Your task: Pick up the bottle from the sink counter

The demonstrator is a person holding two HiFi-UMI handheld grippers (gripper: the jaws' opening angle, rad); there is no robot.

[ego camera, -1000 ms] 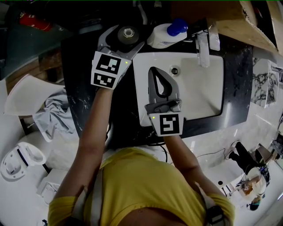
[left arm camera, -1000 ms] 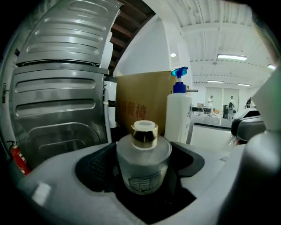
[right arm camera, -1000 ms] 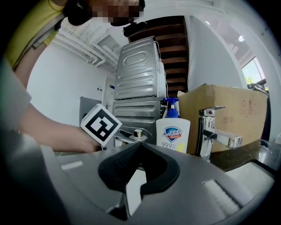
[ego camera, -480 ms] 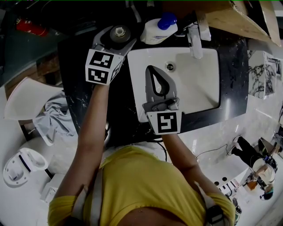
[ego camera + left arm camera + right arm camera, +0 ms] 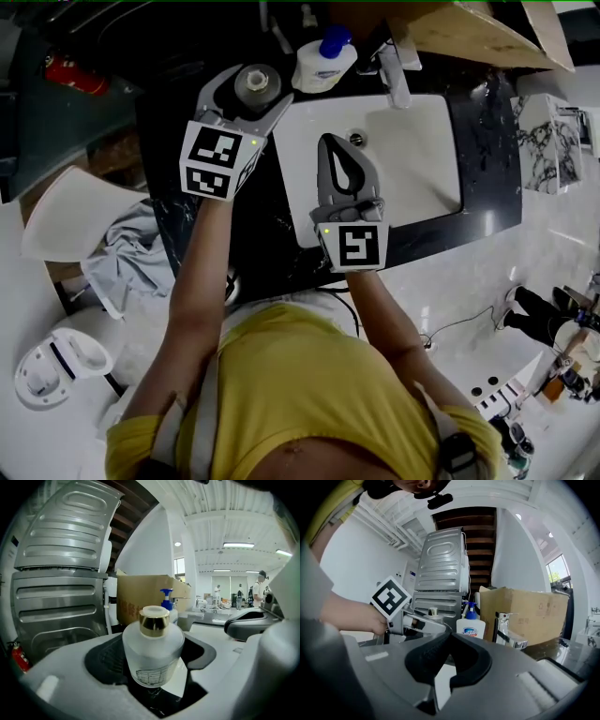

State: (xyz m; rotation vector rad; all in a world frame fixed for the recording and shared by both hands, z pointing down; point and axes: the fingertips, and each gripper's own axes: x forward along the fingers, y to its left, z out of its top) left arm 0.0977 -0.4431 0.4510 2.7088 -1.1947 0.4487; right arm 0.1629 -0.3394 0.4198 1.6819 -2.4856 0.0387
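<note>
Setting: black marble sink counter (image 5: 487, 141) with a white rectangular basin (image 5: 412, 159) set into it, seen from above.
Back edge: chrome faucet (image 5: 394, 75), white pump soap bottle with a blue top (image 5: 322, 64), brown cardboard box (image 5: 469, 33) behind them.
Task item: frosted round glass bottle with a gold cap (image 5: 258, 82), upright at the counter's back left, left of the basin and near the soap bottle.
Left gripper (image 5: 246, 94): jaws spread wide, one on each side of the frosted bottle. In the left gripper view the dark pads (image 5: 105, 660) press on both sides of the bottle body (image 5: 152, 653). Can't tell whether the base is clear of the counter.
Right gripper (image 5: 336, 145): tips closed together with nothing between them, over the left part of the basin, well apart from the frosted bottle.
Behind bottle: grey ribbed metal appliance (image 5: 61, 573).
Left of counter: crumpled grey cloth (image 5: 127, 253), lower down.
Person: yellow shirt (image 5: 309, 394), both forearms bare.
</note>
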